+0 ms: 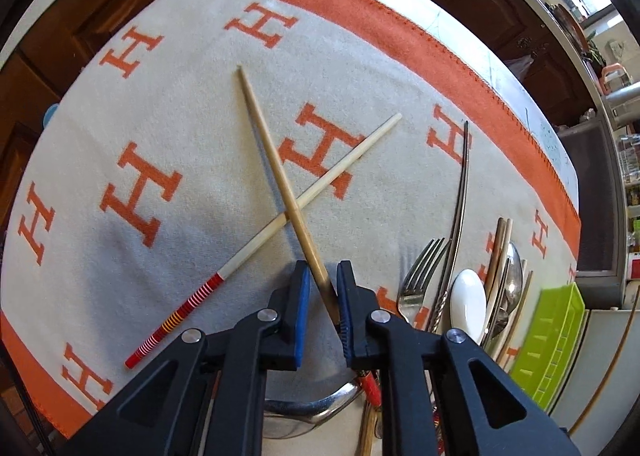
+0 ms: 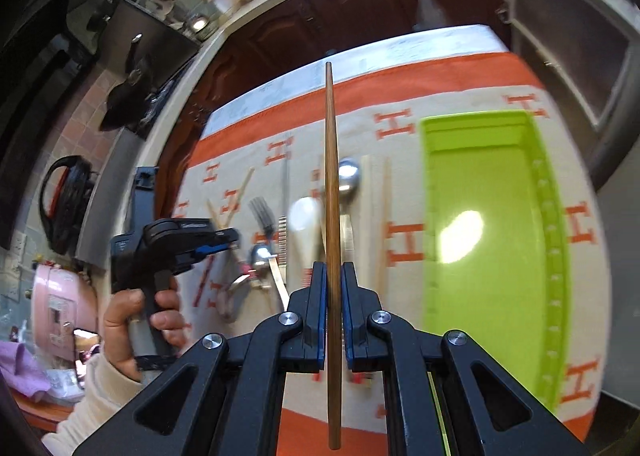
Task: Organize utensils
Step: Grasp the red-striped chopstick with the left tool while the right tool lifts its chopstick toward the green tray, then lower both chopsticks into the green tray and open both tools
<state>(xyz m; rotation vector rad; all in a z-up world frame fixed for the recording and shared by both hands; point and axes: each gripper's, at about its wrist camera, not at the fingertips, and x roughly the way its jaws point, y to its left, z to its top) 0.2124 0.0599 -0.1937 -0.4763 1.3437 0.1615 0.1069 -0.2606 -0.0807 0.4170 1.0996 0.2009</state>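
Note:
Two pale chopsticks lie crossed on the orange-and-cream cloth (image 1: 168,103). One is plain wood with a dark end (image 1: 276,159); the other has a red striped end (image 1: 180,316). My left gripper (image 1: 324,270) points down over the dark end. Its blue pads stand on either side of that chopstick with a narrow gap showing on the left. My right gripper (image 2: 331,268) is shut on a brown wooden chopstick (image 2: 330,159) held above the table. The green tray (image 2: 492,236) lies to its right, with nothing in it.
A fork (image 1: 420,276), white spoon (image 1: 468,304), metal spoon (image 1: 514,272), more chopsticks and a long metal utensil (image 1: 460,195) lie beside the green tray (image 1: 552,340). A ladle (image 1: 312,412) sits under my left gripper. A hand (image 2: 120,320) holds the left gripper (image 2: 228,238). Wooden cabinets stand behind.

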